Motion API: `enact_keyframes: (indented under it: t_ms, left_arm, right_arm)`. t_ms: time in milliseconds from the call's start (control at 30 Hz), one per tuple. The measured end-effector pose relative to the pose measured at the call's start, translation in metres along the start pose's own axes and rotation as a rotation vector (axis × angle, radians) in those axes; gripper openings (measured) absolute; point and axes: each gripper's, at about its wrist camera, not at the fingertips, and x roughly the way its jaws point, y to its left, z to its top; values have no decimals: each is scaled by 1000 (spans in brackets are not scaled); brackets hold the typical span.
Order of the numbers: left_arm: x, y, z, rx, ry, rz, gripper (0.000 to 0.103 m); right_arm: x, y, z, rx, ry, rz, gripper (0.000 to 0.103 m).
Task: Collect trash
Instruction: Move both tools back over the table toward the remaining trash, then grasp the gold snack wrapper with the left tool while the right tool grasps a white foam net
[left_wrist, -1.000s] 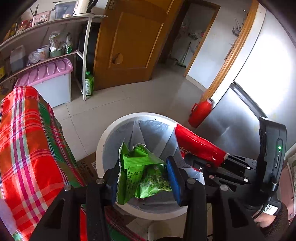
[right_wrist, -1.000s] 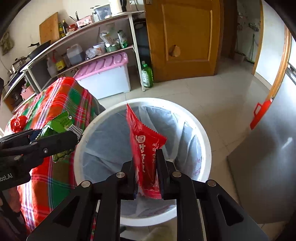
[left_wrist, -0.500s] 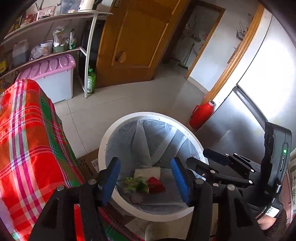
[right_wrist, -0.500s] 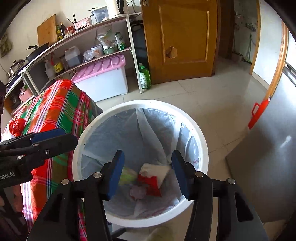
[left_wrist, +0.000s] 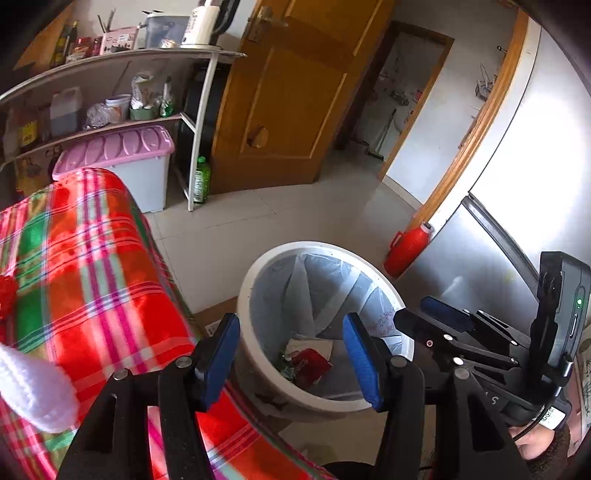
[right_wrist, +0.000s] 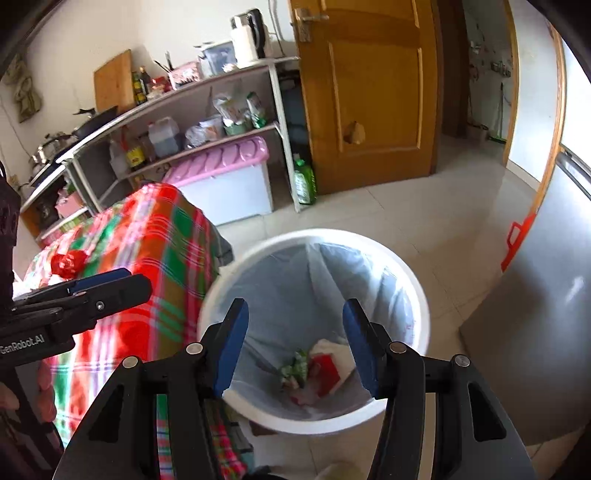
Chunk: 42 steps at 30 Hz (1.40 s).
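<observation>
Lying crumpled in lined white bin (right_wrist: 413, 295): red wrapper (right_wrist: 327, 371), green wrapper (right_wrist: 295, 365); both jaws spread, empty.

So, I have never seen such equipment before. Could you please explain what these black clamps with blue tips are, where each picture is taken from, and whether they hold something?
They are not a robot. A person holds one two-finger gripper in each hand, and each gripper carries a wide-angle camera looking forward along its fingers.

One picture is from the left gripper; the right gripper shows at its right side. The other is from the right gripper, with the left one at its left edge.

Both hang above a white bin lined with a plastic bag. A red wrapper, a green wrapper and some white paper lie at its bottom.

Both grippers are open and hold nothing. Beside the bin is a checked cloth with something red on it.
</observation>
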Motion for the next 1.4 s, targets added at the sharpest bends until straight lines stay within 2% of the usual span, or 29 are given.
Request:
enact_keyframes:
  t_ms: [100,233,433,533,767,933,1133,1267,1400]
  left_arm:
    - [-20,12,-3,-32,-30,-1,59]
    - [-51,24,-12,-21,-83,64,62]
    - [-91,54,-26,-88,-136,121,63]
    - [-110,71,-33,-113,-149,163,70]
    - [-154,125,-62,-219,-187,275,70]
    - [-178,155,-81,-283,-209,324,70]
    - [-192,182,-104,-325,-182,367,71]
    - [-196,197,-113,-363,-170,359,72]
    - [-191,207,-119,-392,-128,372,76]
  right_arm:
    - [-7,12,3,-8,-20,21,54]
    - [-13,34,5,-30,-42,86,54]
    - [-14,82,3,-107,-64,185,54]
    - [-8,108,-1,-147,-56,235,58]
    - [9,160,-5,-229,-20,319,59]
    - [19,193,-7,-290,7,361,60]
    - [34,234,-11,-379,37,414,60]
    - [43,253,-12,-416,67,440,60]
    - [56,270,-14,-455,90,403,60]
